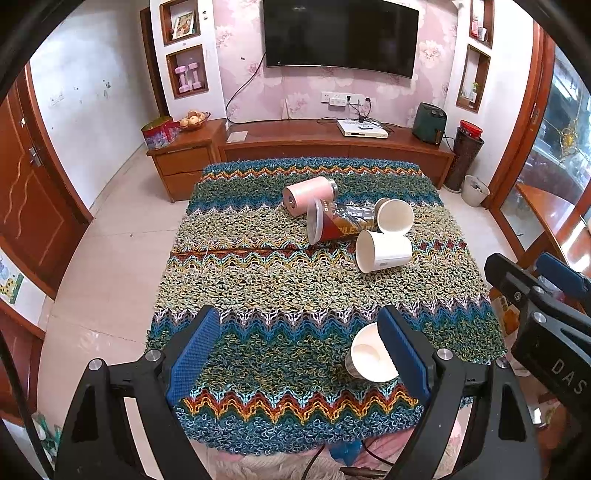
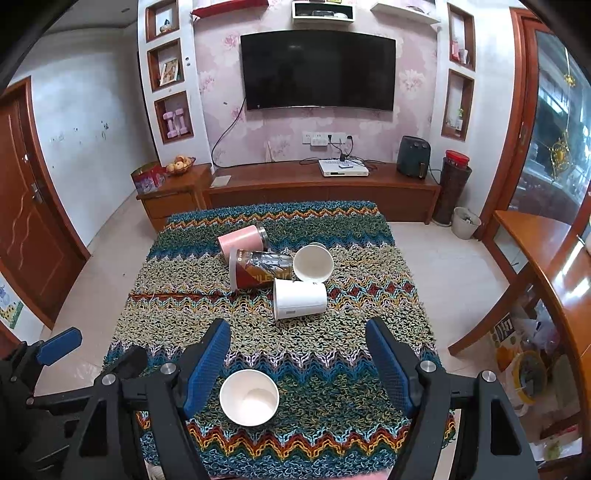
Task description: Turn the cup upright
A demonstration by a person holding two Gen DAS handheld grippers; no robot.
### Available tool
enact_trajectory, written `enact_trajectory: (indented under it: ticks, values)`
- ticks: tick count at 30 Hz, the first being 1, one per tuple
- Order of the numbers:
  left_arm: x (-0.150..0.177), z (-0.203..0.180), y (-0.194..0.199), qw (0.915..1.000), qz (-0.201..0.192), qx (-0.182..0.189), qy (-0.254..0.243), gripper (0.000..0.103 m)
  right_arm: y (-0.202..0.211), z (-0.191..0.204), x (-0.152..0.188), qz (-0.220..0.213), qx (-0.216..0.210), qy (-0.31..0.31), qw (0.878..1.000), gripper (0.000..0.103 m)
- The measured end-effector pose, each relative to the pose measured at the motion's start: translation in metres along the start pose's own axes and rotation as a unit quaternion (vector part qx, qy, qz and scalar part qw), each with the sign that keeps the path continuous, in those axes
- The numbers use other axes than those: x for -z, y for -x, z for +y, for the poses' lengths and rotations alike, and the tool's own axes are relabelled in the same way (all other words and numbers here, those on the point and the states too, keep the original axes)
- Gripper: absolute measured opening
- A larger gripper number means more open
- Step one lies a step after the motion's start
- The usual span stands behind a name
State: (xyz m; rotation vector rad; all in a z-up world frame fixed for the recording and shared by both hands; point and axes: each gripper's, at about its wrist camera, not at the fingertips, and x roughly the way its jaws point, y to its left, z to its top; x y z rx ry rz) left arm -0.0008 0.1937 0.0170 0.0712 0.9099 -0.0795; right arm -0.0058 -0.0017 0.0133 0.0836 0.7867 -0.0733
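One white paper cup (image 2: 248, 397) stands upright near the worktop's (image 2: 332, 369) front edge; two paper cups (image 2: 300, 298), a pink tumbler (image 2: 242, 240) and a printed cup (image 2: 258, 271) lie tipped; both grippers' jaws apart, empty

Left claw's right pad (image 1: 400, 354) hides part of upright cup (image 1: 369, 356) — printed cup's (image 1: 341, 221) lettering unreadable.

Both wrist cameras sit above the near edge of the bench (image 1: 258, 280), looking forward and down along their own blue-padded fingers toward the television (image 1: 340, 33) wall. The left view stands further left, so the upright paper cup (image 1: 369, 356) lies by its right finger; the right view has that cup (image 2: 248, 397) lower left. Both share the tipped cups mid-bench.
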Motion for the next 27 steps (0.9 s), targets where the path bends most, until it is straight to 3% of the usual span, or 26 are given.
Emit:
enact_trajectory:
  ticks: [27]
  values:
    - [-0.0069, 0.0038, 0.0041, 0.9998, -0.010, -0.015, 0.008, 0.089, -0.0038, -0.0012, 0.0016, -0.003, 0.000, -0.004, 1.000, 0.076]
